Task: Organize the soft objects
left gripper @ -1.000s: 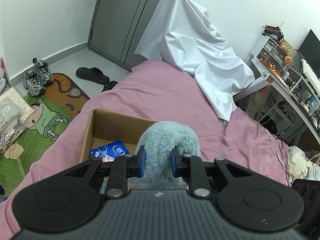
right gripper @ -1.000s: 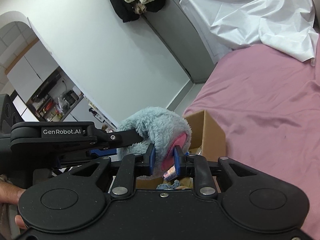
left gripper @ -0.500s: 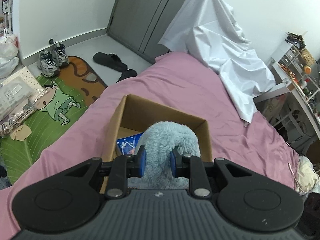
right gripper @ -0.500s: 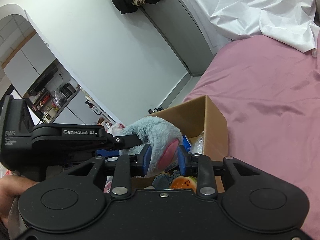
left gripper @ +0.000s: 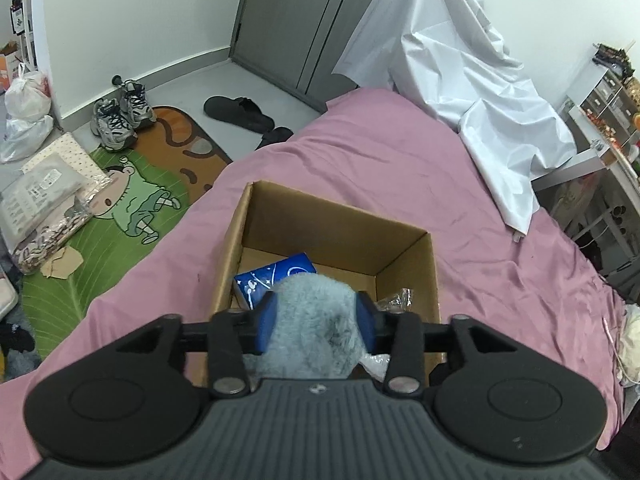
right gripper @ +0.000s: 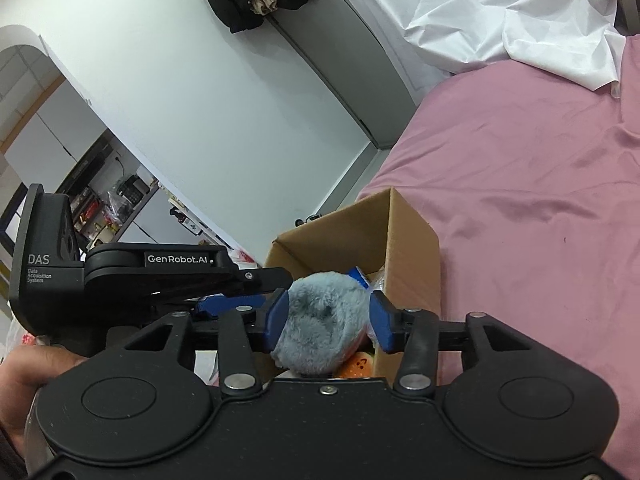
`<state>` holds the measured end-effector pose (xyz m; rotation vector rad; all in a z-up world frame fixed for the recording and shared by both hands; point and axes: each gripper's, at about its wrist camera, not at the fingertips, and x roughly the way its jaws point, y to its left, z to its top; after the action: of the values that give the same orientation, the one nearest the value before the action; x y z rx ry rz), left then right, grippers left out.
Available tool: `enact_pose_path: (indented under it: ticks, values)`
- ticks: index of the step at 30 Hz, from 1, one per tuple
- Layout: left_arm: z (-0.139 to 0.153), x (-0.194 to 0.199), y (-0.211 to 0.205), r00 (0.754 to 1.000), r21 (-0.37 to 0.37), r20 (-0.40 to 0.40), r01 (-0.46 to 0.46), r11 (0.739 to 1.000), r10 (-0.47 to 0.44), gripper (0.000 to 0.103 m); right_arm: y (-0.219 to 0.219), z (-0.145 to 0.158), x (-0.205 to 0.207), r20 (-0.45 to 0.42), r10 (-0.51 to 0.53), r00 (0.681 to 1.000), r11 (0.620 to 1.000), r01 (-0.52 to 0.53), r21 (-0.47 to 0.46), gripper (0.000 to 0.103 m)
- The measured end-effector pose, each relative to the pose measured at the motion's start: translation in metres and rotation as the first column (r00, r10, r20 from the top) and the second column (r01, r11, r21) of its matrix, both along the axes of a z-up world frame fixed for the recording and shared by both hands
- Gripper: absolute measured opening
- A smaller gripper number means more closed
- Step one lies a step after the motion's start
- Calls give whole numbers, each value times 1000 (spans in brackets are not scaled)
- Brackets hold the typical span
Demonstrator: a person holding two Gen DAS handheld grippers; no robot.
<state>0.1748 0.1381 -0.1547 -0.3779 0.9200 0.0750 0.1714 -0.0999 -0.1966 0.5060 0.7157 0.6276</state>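
The grey-blue plush toy hides most of the cardboard box floor, and its own lower part vanishes behind the left claw body. Only a corner of the blue packet shows. In the right view, an orange item peeks out, too covered to identify.
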Motion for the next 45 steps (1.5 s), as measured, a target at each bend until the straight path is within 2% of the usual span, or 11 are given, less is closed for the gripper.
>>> enact_pose_path:
  ticks: [6, 12, 19, 25, 29, 34, 36, 45]
  values:
    - [8, -9, -11, 1000, 55, -15, 13, 998, -12, 69, -11, 8, -1, 8, -12, 1000, 1000, 12, 5, 52]
    - [19, -17, -20, 999, 116, -29, 19, 993, -16, 79, -26, 22, -2, 13, -50, 999, 998, 51, -43, 60]
    - [34, -33, -34, 997, 148, -53, 59, 987, -52, 81, -48, 40, -14, 18, -102, 995, 989, 103, -110, 68]
    - [56, -50, -46, 990, 174, -103, 116, 978, -99, 81, -61, 59, -30, 37, -114, 993, 983, 118, -137, 84]
    - [74, -64, -48, 991, 173, -94, 107, 979, -92, 81, -66, 69, -42, 37, -117, 992, 982, 121, -142, 95]
    - [93, -85, -48, 995, 176, -53, 90, 980, -82, 82, -71, 83, -54, 44, -127, 991, 980, 132, -150, 103]
    - [100, -95, -48, 996, 174, -35, 86, 981, -81, 90, -72, 88, -59, 50, -124, 991, 979, 131, -156, 103]
    - [123, -137, -35, 999, 194, -2, 53, 980, -54, 97, -70, 116, -84, 68, -98, 993, 970, 111, -217, 103]
